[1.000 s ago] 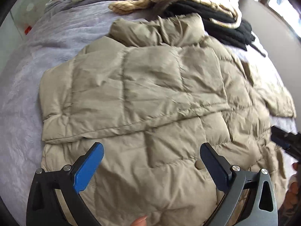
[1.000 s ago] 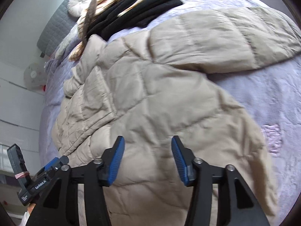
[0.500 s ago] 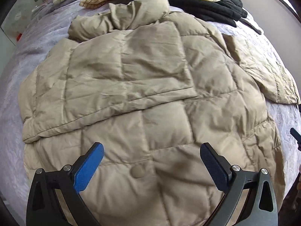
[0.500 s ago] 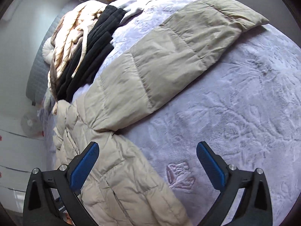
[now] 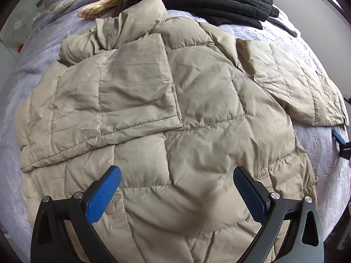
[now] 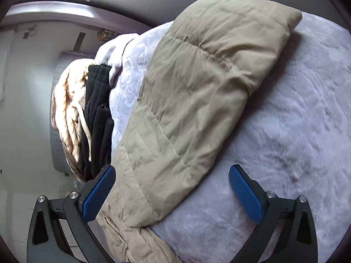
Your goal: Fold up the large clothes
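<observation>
Here, a beige quilted puffer jacket (image 5: pixel 193 118) lies spread flat on a bed covered by a pale lavender textured blanket (image 5: pixel 13 114). In the left wrist view the jacket fills most of the frame, collar end away from the camera. 1 sleeve (image 5: pixel 122 100) is folded inward across the jacket's body, its cuff edge ending near the middle of the garment. The other sleeve (image 5: pixel 294 87) stretches out to the right, lying flat on the blanket, its cuff close to the frame's right edge. Bare blanket shows along the jacket's left side and beyond the right sleeve. Past the collar, touching or nearly touching it, sits a pile of black clothing (image 5: pixel 219 6) with a cream and tan striped garment (image 5: pixel 103 6) on and beside it. The left gripper (image 5: pixel 176 188) hovers over the jacket's lower part, its 2 blue-padded fingers spread wide with nothing between them. In the right wrist view, the outstretched sleeve (image 6: pixel 197 100) runs diagonally from lower left to its cuff at upper right, with a broad stretch of open blanket (image 6: pixel 296 131) to its right. The right gripper (image 6: pixel 172 188) is also spread wide and holds nothing; its left finger (image 6: pixel 98 197) sits at the sleeve's edge, its right finger (image 6: pixel 245 195) over bare blanket.
</observation>
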{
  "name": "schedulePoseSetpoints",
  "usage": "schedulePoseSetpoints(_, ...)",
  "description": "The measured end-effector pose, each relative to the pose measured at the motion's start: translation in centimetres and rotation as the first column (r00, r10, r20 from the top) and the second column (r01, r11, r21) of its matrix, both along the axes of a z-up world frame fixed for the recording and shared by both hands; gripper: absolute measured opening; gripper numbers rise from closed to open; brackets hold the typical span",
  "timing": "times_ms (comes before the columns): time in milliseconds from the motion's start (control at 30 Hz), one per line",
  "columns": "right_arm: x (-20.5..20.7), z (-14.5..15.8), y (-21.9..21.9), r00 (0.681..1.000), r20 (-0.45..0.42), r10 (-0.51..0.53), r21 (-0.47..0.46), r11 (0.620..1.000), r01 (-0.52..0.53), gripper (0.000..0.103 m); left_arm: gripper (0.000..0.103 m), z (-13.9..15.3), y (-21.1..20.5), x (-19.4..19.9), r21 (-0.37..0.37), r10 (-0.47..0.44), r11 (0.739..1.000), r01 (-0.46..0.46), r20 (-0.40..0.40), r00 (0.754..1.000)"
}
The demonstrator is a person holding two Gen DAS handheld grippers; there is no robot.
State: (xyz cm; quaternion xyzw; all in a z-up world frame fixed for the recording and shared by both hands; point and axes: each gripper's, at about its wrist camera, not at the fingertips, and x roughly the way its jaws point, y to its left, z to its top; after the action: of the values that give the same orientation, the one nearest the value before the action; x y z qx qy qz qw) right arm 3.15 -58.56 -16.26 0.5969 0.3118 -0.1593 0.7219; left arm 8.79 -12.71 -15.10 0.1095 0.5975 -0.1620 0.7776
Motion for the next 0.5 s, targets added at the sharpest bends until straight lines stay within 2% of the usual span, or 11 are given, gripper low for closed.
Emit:
schedulePoseSetpoints(133, 1.2, -1.4, -1.9, 0.992, 0.083, -0.096, 0.126, 0.988, 0.085, 0.103, 0.102, -0.2, -0.3, 0.5, -0.012, 0.024, 1.000, -0.024, -0.029, 0.999)
schedulePoseSetpoints(200, 1.8, -2.0, -2.3, 0.984, 0.112, -0.136, 0.193, 0.975, 0.113, 0.096, 0.102, -0.2, -0.3, 0.8, 0.005, 0.046, 0.999, -0.046, -0.021, 0.999)
schedulePoseSetpoints(233, 2.2, -2.5, -2.5, 0.983, 0.122, -0.140, 0.235, 0.966, 0.109, 0.076, 0.102, -0.1, -0.2, 0.8, 0.008, 0.051, 0.999, -0.051, -0.020, 0.999)
schedulePoseSetpoints(267, 2.7, -3.0, -2.5, 0.984, 0.118, -0.134, 0.277, 0.956, 0.097, 0.038, 0.102, 0.0, -0.1, 1.0, 0.009, 0.058, 0.998, -0.058, -0.021, 0.998)
schedulePoseSetpoints(300, 3.1, -3.5, -2.4, 0.986, 0.112, -0.127, 0.303, 0.949, 0.088, 0.022, 0.102, 0.1, 0.1, 1.1, 0.012, 0.067, 0.998, -0.066, -0.020, 0.998)
schedulePoseSetpoints(333, 3.4, -3.8, -2.3, 0.985, 0.117, -0.125, 0.324, 0.943, 0.081, 0.011, 0.102, 0.0, 0.0, 1.4, 0.017, 0.076, 0.997, -0.075, -0.019, 0.997)
schedulePoseSetpoints(500, 5.6, -2.0, -0.6, 0.978, 0.197, -0.072, 0.280, 0.960, 0.014, 0.010, 0.102, 0.8, 2.1, 1.9, 0.030, 0.107, 0.994, -0.107, -0.002, 0.994)
